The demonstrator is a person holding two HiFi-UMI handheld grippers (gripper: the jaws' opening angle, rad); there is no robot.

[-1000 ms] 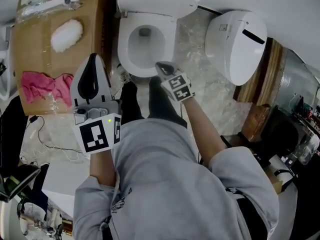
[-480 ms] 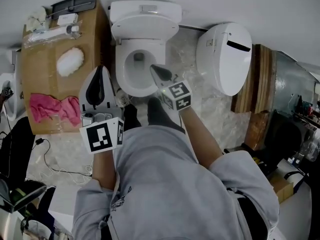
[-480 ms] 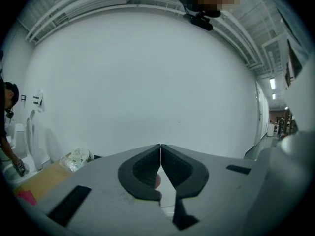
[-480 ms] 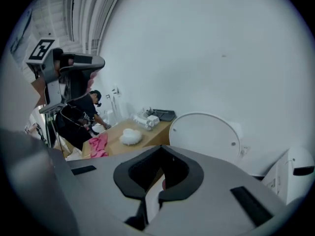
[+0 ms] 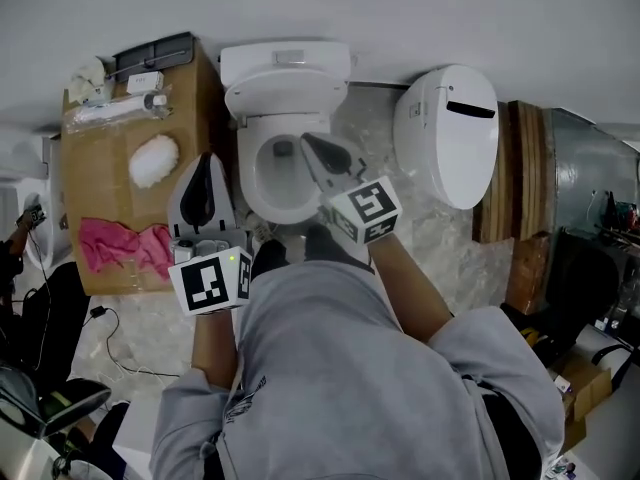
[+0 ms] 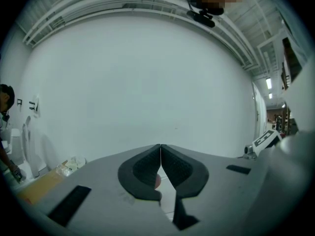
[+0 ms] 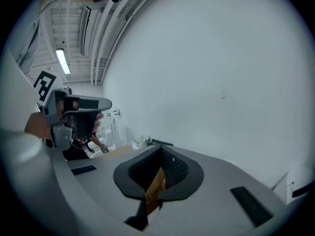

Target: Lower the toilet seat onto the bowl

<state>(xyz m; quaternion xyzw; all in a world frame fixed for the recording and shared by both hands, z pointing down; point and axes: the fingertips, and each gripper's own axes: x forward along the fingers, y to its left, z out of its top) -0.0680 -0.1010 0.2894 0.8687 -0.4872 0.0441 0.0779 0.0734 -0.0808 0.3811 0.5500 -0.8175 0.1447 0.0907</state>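
Head view: the toilet (image 5: 285, 68) stands against the wall, its bowl (image 5: 283, 168) open to view. The seat (image 5: 248, 168) looks to lie flat as a white ring on the bowl, though its edge against the rim is hard to make out. The right hand-held gripper (image 5: 306, 139) hangs over the bowl's right side, jaws together, nothing in them. The left hand-held gripper (image 5: 211, 158) is just left of the bowl, also closed and empty, over the edge of a box (image 5: 105, 183) that carries a pink cloth (image 5: 125, 248). A second white toilet (image 5: 447, 133) stands on the floor (image 5: 400, 228) to the right

Left gripper view: the left hand-held gripper (image 6: 160, 149) has its pads pressed together at the tips, with nothing between them. A white wall (image 6: 147, 82) fills the view ahead, and the box (image 6: 37, 191) shows at lower left

Right gripper view: the right hand-held gripper (image 7: 160, 150) has its tips meeting and grips nothing. The box (image 7: 155, 188) shows through the gap below the tips. The left hand-held gripper (image 7: 109, 103) is at the left
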